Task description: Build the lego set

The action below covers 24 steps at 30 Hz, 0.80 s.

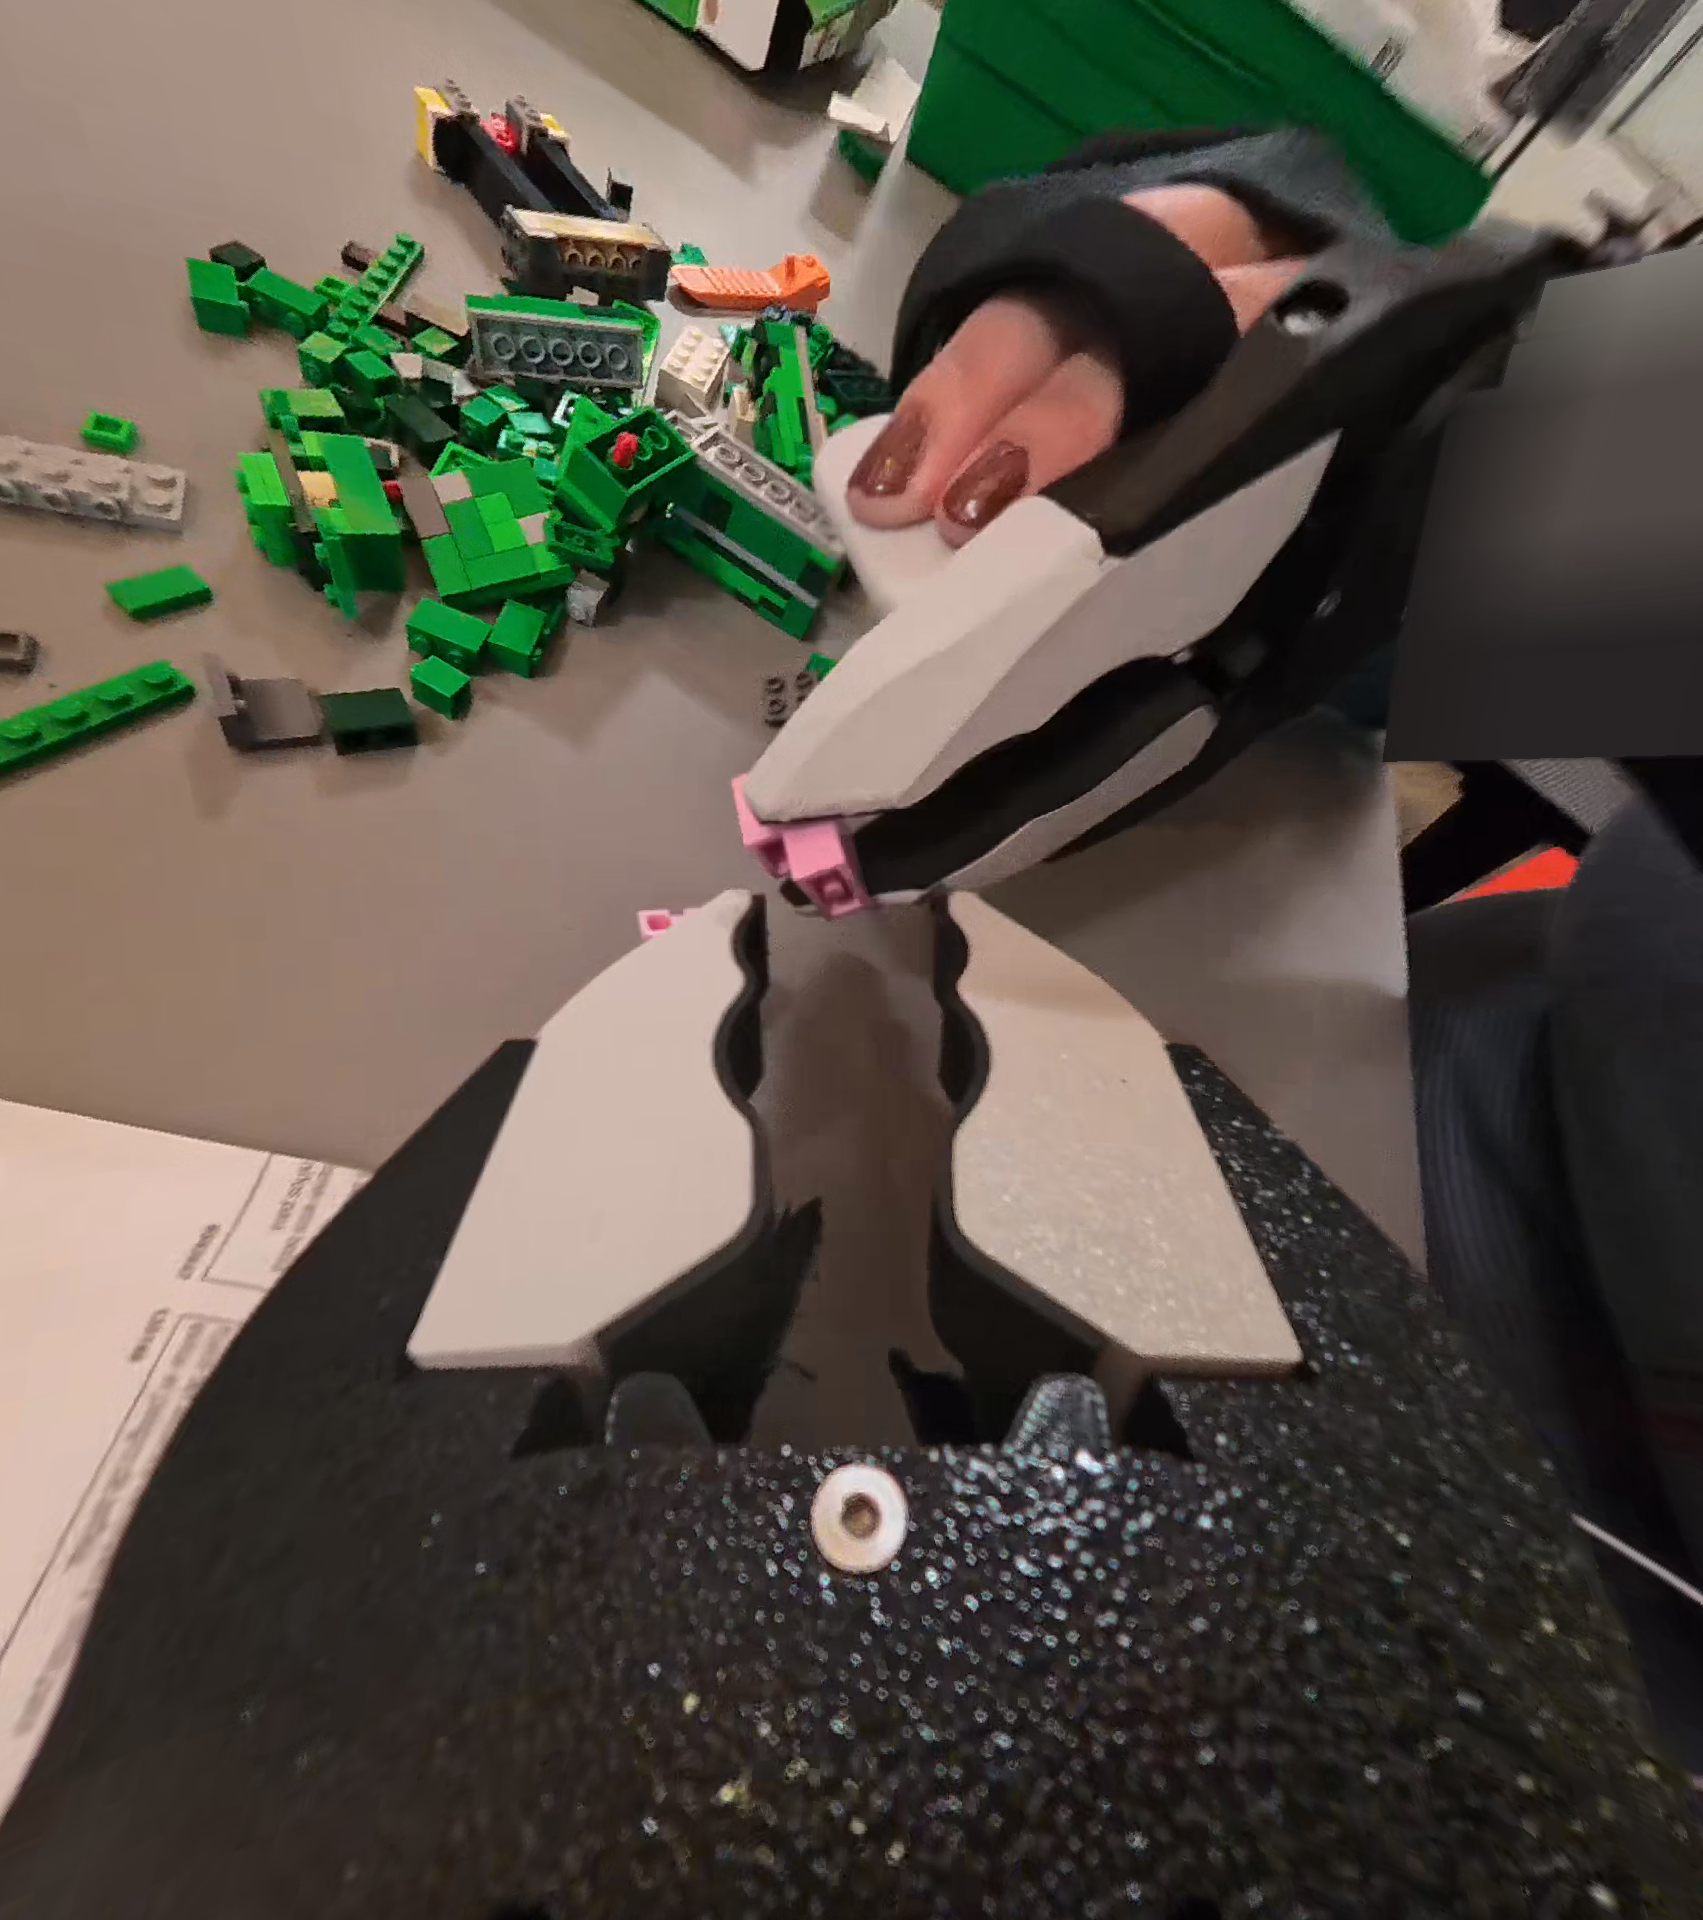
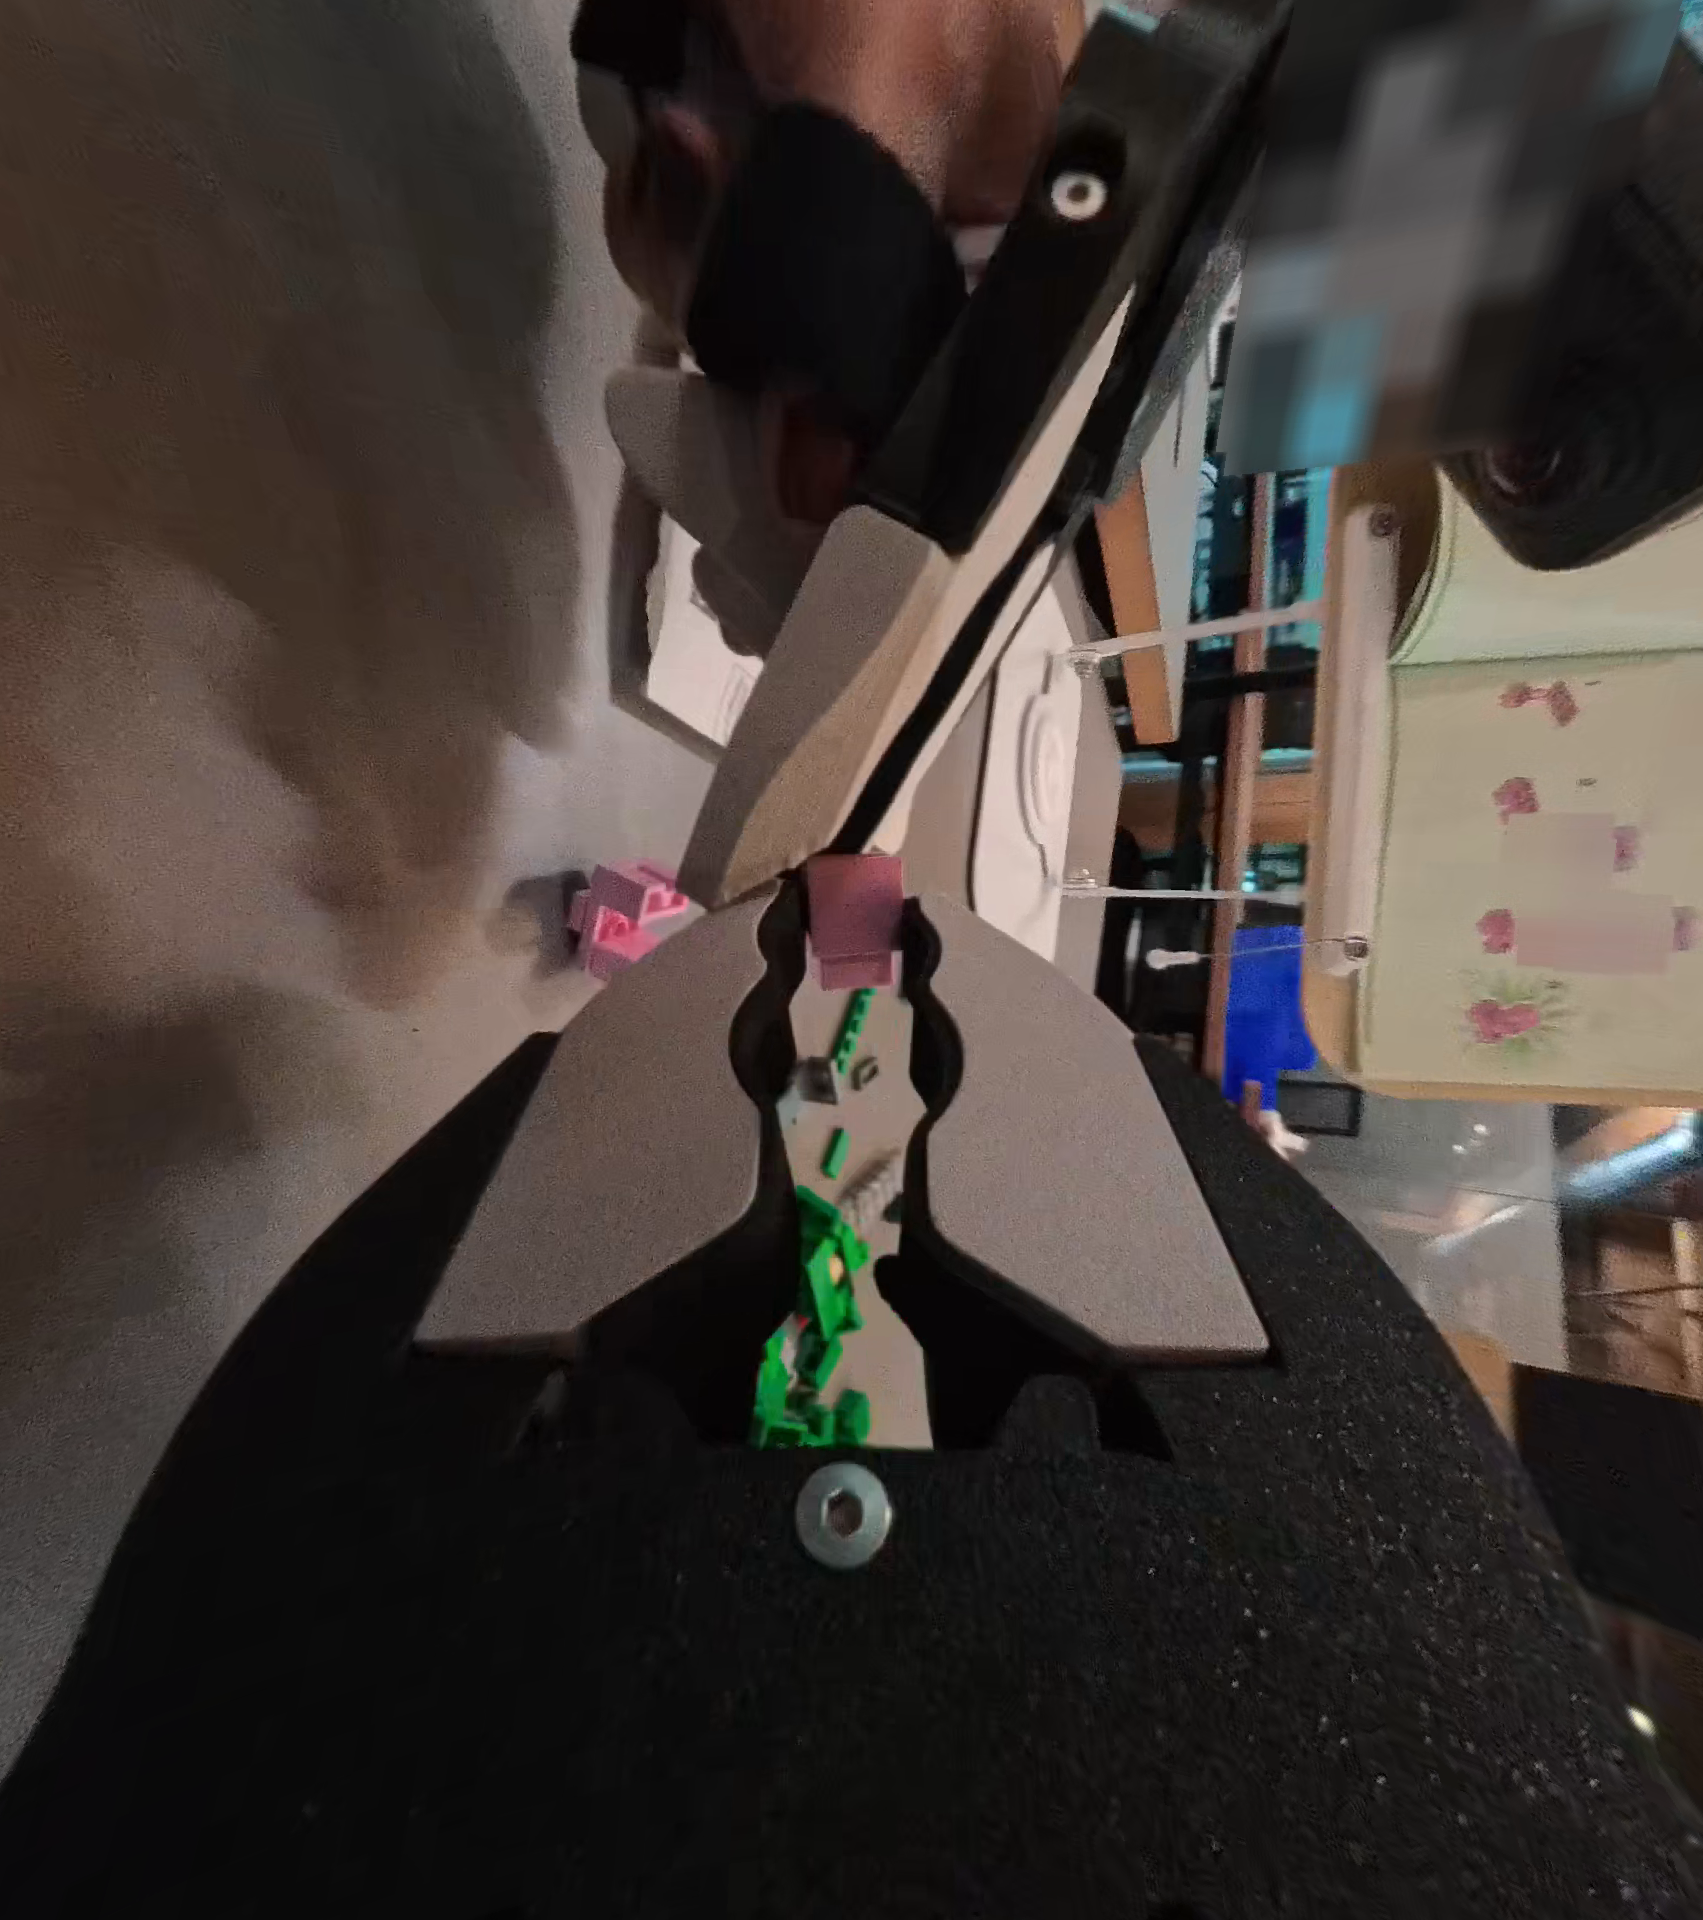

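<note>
My right gripper (image 2: 852,914) is shut on a small pink brick assembly (image 2: 852,925). In the left wrist view the right gripper (image 1: 805,847) comes in from the right, held by a gloved hand, with the pink bricks (image 1: 821,868) at its tip just above the table. My left gripper (image 1: 847,909) is open and empty, its fingertips right below those pink bricks. In the right wrist view the left gripper (image 2: 753,878) reaches in from above, its tip touching or almost touching the held brick. A second pink piece (image 1: 658,922) lies on the table beside my left gripper and also shows in the right wrist view (image 2: 618,920).
A pile of green bricks (image 1: 473,468) lies at the back. A long grey plate (image 1: 36,473) and a long green plate (image 1: 36,727) lie left. A black and yellow assembly (image 1: 535,177), an orange piece (image 1: 753,283) and a green box (image 1: 1138,94) are farther back. A paper sheet (image 1: 47,1299) lies near left.
</note>
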Motion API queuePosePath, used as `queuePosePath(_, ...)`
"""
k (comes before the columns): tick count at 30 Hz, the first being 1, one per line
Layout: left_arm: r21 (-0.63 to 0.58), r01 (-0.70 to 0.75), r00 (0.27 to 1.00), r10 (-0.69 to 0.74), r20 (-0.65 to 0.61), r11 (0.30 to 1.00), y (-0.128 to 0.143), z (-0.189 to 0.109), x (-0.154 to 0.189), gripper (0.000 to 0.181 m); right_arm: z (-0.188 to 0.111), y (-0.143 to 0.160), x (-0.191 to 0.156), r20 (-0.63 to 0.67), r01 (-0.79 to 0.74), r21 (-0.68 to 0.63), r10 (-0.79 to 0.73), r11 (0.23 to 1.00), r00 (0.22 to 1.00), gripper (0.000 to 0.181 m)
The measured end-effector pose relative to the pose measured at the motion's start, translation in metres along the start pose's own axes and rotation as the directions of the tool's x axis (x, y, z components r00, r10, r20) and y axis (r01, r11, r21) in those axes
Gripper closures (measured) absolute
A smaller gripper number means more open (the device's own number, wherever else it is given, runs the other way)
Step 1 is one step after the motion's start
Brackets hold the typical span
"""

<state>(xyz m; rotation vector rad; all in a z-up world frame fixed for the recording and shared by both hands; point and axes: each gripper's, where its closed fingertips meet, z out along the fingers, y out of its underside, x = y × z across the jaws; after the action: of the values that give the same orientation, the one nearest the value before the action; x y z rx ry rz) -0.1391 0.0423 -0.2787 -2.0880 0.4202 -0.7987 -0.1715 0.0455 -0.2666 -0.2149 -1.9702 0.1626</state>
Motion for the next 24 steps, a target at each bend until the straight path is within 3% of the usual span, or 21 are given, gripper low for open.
queuePosePath(1,0.024,0.004,1.0,-0.004,-0.011,1.0,-0.002,0.0,0.001,0.155,0.0,0.001,0.003,-0.023,0.032,-0.013,-0.032,0.999,0.999,0.163)
queuePosePath(4,0.089,0.01,1.0,-0.01,-0.008,0.996,-0.009,-0.002,0.0,0.158,0.0,0.002,0.01,-0.08,0.13,-0.055,-0.134,0.99,0.988,0.163)
queuePosePath(7,0.123,0.033,0.999,-0.033,0.001,0.992,-0.013,-0.005,-0.005,0.15,-0.001,0.0,0.014,-0.119,0.213,-0.09,-0.223,0.973,0.968,0.163)
queuePosePath(10,0.148,0.025,0.999,-0.022,-0.024,0.989,-0.016,-0.004,-0.002,0.16,-0.001,0.001,0.017,-0.134,0.291,-0.132,-0.308,0.948,0.942,0.163)
queuePosePath(15,0.238,0.024,1.0,-0.019,-0.023,0.971,-0.029,-0.014,-0.002,0.157,0.0,0.003,0.012,-0.124,0.345,-0.144,-0.362,0.928,0.924,0.163)
queuePosePath(19,0.16,-0.055,0.998,0.05,0.036,0.986,-0.018,-0.009,-0.005,0.173,0.002,-0.003,0.004,-0.101,0.351,-0.13,-0.364,0.927,0.926,0.163)
queuePosePath(21,0.136,-0.08,0.996,0.074,0.048,0.987,-0.014,-0.011,-0.005,0.173,0.0,-0.007,0.003,-0.111,0.29,-0.073,-0.297,0.954,0.948,0.163)
queuePosePath(22,0.132,-0.1,0.994,0.094,0.051,0.986,-0.013,-0.012,-0.004,0.173,-0.001,-0.008,0.001,-0.088,0.179,-0.006,-0.179,0.984,0.98,0.163)
queuePosePath(23,0.116,-0.131,0.99,0.123,0.072,0.985,-0.011,-0.014,-0.006,0.173,-0.002,-0.008,-0.003,-0.011,0.003,0.061,-0.003,0.998,1.0,0.16)
queuePosePath(24,0.096,-0.169,0.983,0.16,0.092,0.981,-0.008,-0.015,-0.009,0.173,-0.004,-0.008,-0.009,0.112,-0.217,0.111,0.205,0.97,0.972,0.153)
